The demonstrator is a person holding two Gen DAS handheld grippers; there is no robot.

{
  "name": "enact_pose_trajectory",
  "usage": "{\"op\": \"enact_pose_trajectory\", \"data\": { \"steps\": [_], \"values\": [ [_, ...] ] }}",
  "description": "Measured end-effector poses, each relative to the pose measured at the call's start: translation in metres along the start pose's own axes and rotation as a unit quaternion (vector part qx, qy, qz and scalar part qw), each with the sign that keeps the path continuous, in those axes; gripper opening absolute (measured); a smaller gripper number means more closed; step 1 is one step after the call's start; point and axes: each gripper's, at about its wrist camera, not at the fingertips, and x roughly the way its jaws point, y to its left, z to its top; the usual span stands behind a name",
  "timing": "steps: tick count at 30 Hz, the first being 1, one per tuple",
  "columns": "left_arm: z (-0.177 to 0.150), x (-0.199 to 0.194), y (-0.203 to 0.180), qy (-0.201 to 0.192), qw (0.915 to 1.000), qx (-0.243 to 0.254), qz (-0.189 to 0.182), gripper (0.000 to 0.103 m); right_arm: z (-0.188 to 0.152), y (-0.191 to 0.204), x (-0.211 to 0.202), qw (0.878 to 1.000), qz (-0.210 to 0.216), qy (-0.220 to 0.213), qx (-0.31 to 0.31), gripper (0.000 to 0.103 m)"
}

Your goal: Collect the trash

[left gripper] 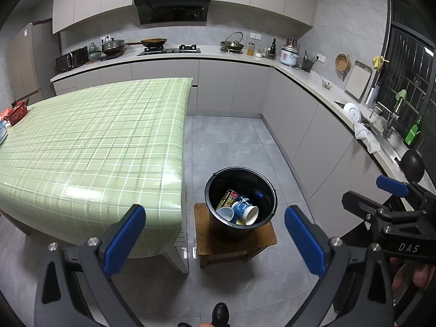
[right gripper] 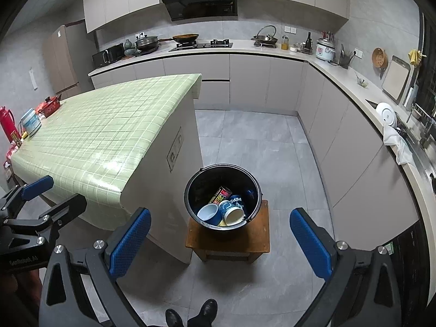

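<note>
A black bucket point(left gripper: 265, 188) point(right gripper: 196, 185) stands on a small wooden stool point(left gripper: 261, 241) point(right gripper: 259, 239) on the floor beside the table. Inside lie paper cups point(left gripper: 246, 211) point(right gripper: 231, 214), a blue can point(right gripper: 236, 200) and a dark printed packet point(left gripper: 227, 197) point(right gripper: 220, 194). My left gripper point(left gripper: 215, 227) is open and empty, held above and in front of the bucket. My right gripper point(right gripper: 220, 230) is also open and empty, hovering over the stool's front. Each gripper shows at the edge of the other's view, the right gripper point(left gripper: 392, 190) and the left gripper point(right gripper: 51, 190).
A table with a green checked cloth point(left gripper: 90, 147) point(right gripper: 100, 130) stands left of the bucket; a red pot point(right gripper: 50, 106), a tub point(right gripper: 30, 122) and a red flask point(right gripper: 6, 121) sit at its far end. Kitchen counters point(left gripper: 308, 79) run along the back and right. The person's shoes point(right gripper: 190, 313) show below.
</note>
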Motion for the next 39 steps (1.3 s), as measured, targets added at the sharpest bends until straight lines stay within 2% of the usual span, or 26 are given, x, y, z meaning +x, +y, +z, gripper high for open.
{"op": "enact_pose_trajectory", "data": {
  "steps": [39],
  "values": [
    [0.0022,-0.0012,0.0047,-0.001,1.0000,-0.001,-0.006,0.103,0.0047,0.0010,-0.0065,1.000,0.002,-0.006,-0.004,0.103]
  ]
}}
